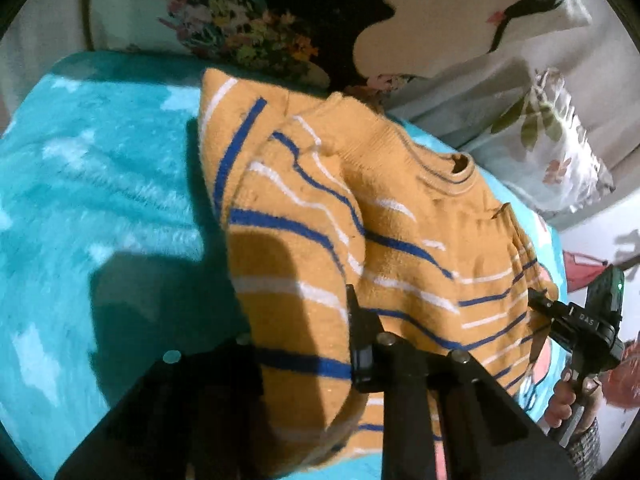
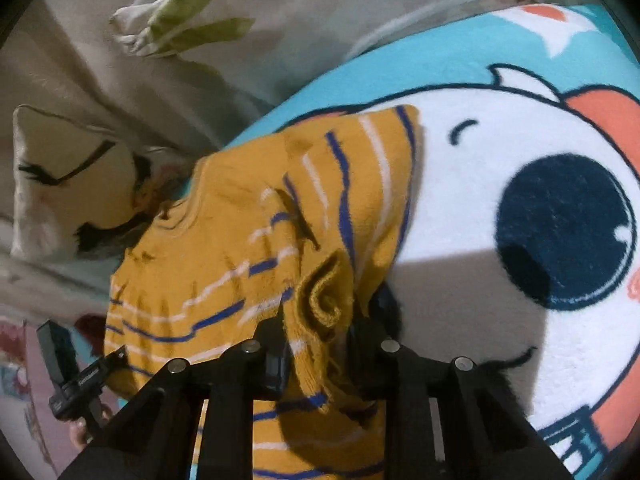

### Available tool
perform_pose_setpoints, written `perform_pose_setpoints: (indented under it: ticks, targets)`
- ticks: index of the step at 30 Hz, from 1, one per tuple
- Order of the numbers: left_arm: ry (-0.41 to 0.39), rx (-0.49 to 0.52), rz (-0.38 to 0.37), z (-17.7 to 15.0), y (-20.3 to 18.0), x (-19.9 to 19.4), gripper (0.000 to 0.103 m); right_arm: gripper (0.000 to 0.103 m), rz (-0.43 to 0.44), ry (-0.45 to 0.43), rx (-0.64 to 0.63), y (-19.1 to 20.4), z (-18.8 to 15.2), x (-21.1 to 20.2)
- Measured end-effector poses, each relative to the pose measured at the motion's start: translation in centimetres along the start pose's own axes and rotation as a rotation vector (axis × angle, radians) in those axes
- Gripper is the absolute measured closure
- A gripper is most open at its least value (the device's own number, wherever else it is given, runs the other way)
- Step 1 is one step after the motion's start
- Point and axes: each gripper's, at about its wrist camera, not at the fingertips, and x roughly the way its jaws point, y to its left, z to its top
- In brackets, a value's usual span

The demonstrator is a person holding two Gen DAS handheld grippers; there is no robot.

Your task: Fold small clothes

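My left claw point(image 1: 308, 344) is built of matte black parts — flat angular arms that spread out from the camera and narrow toward the fingers. Round silver fasteners sit at the pivot joints, two close to the fingers and one farther out on the left arm. My right claw point(image 2: 320, 336) has the same black construction, with four silver round-headed fasteners set in a row across its linkage arms. Seen from the left wrist camera, the right claw carries a black block with a small green light and short white lettering on its body. My right hand point(image 1: 568, 400) shows a grey textured knit cuff at the wrist.
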Motion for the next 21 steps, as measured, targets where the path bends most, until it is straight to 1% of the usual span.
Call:
perform_pose_setpoints:
  ticks: [1,3,6,9,11,12,13,14,15,16,17,19,21]
  targets:
    - [-0.008,-0.009,-0.008,-0.3,-0.4,-0.7,0.081,0.081,0.045,0.005,0.005,-0.3,0.3,-1.0]
    - [-0.016,-0.023,-0.023,-1.2,-1.8,-1.7,0.081,0.082,0.098,0.013,-0.003,-0.5,0.6,-2.7]
    - [-0.013,-0.026,-0.033,-3.4,-3.3,-3.3,0.081,0.082,0.119,0.033,-0.037,-0.8,0.3,-5.3]
    - [0.006,-0.042,-0.025,-5.7,-4.0,-2.9,0.080,0.082,0.128,0.055,-0.028,-2.8,-0.5,-7.0]
    - [0.039,-0.056,0.036,-7.3,-3.7,-1.5,0.077,0.081,0.097,0.077,-0.024,-4.8,-1.0,-6.8]
    - [0.047,-0.055,0.091,-8.0,-3.3,-0.9,0.076,0.079,0.078,0.090,-0.021,-5.6,-1.2,-6.4]
    - [0.045,-0.054,0.127,-8.3,-3.1,-0.8,0.067,0.077,0.066,0.103,-0.024,-6.3,-1.4,-6.1]
    - [0.020,-0.063,0.158,-8.9,-2.8,-0.8,0.059,0.075,0.033,0.125,-0.038,-7.0,-1.8,-5.5]
    - [0.001,-0.084,0.162,-9.2,-2.6,-1.2,0.057,0.067,0.013,0.129,-0.049,-7.4,-1.9,-5.5]
    - [-0.007,-0.100,0.161,-9.3,-2.5,-1.6,0.057,0.063,-0.002,0.122,-0.062,-7.6,-2.2,-5.9]
    - [-0.022,-0.120,0.158,-9.5,-2.3,-2.4,0.057,0.060,0.011,0.113,-0.069,-7.7,-2.3,-6.6]
    - [-0.056,-0.127,0.193,-9.7,-1.9,-4.0,0.057,0.060,0.012,0.093,-0.091,-7.7,-2.2,-8.2]
    - [-0.094,-0.127,0.250,-10.0,-2.0,-5.9,0.057,0.060,-0.037,0.029,-0.138,-7.3,-1.7,-10.8]
